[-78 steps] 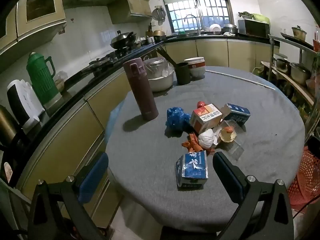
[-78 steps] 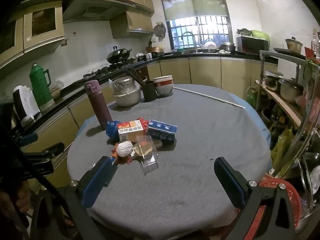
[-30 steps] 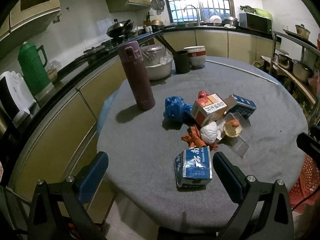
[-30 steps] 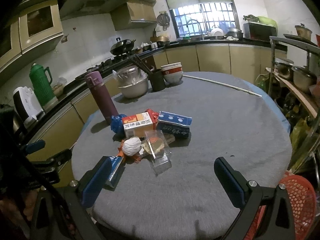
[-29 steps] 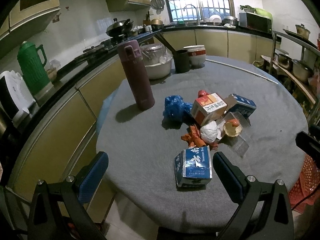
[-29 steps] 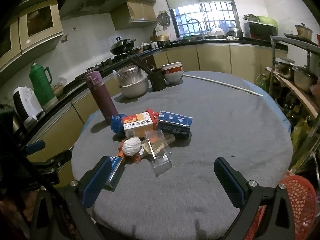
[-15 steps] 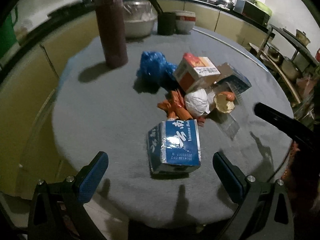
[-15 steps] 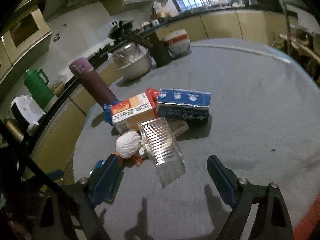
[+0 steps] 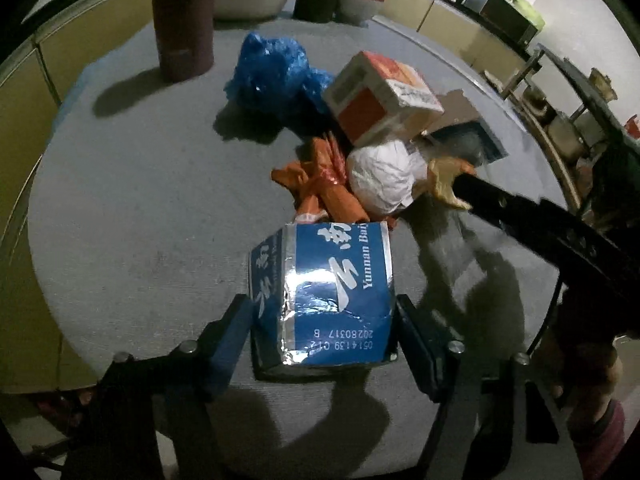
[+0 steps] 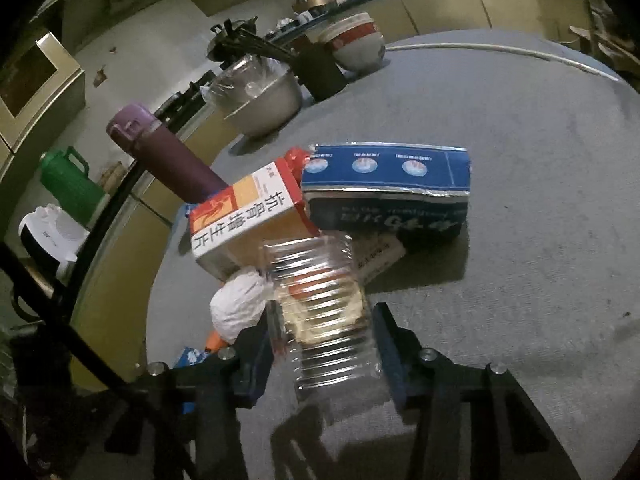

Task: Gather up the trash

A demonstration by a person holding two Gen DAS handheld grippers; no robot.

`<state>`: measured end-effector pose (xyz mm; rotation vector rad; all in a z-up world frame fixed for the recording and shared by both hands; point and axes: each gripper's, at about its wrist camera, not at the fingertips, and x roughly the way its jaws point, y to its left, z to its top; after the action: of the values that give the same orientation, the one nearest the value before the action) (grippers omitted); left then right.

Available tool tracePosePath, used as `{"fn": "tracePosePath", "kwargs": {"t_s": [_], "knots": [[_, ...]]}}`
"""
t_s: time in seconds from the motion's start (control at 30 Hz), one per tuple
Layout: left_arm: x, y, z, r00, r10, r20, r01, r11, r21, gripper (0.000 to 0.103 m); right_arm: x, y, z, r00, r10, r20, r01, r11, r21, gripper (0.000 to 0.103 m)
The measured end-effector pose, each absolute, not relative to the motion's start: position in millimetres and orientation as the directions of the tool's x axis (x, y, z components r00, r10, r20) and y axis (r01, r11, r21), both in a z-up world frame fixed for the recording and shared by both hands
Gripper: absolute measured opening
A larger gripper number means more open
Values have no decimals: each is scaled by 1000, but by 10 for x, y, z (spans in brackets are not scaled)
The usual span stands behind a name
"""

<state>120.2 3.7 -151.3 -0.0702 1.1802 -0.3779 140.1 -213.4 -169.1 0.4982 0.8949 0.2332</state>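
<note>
A blue carton [image 9: 328, 280] with white lettering lies at the near edge of the grey round table [image 9: 140, 200]. It sits between the fingers of my left gripper [image 9: 320, 312], whose jaws are closing, and both pads meet its sides. A ribbed clear plastic box [image 10: 320, 300] with food scraps inside lies between the closing jaws of my right gripper [image 10: 320, 324], pads against its walls. Behind it are a white paper ball [image 10: 240, 304], an orange-and-white carton [image 10: 248, 216] and a long blue box [image 10: 384, 192]. A blue plastic bag [image 9: 272, 72] and orange wrappers [image 9: 320, 180] lie beyond the blue carton.
A maroon flask [image 10: 168, 156] stands at the table's left. A metal bowl [image 10: 260, 100], a dark cup [image 10: 320, 68] and stacked bowls [image 10: 356, 44] sit at the back. The right gripper's black arm [image 9: 540, 232] crosses the left wrist view. Bare grey cloth [image 10: 520, 240] lies to the right.
Both grippers have dropped toward the table and tipped downward. Their jaws have narrowed from wide open, the left around the blue carton and the right around the clear box.
</note>
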Motion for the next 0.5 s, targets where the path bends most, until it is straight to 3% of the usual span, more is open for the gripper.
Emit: {"fn": "tracePosePath", "kwargs": {"t_s": [0.23,0.4,0.5], "knots": [[1096,78,-1450,341,-360,-868,274,922,-275,71,1033,-2382,-1598,634,473,-611,9,786,618,48],[932,-16,-1312,356,-378,-855,316,909,-271,70,769,-2639,-1562,676,541,-501,17,668,744,48],[837,-94,-1194,382,-373,-846,343,907,-246,70,608,-2701,-1443,730,457,-507,14,733,681,48]]}}
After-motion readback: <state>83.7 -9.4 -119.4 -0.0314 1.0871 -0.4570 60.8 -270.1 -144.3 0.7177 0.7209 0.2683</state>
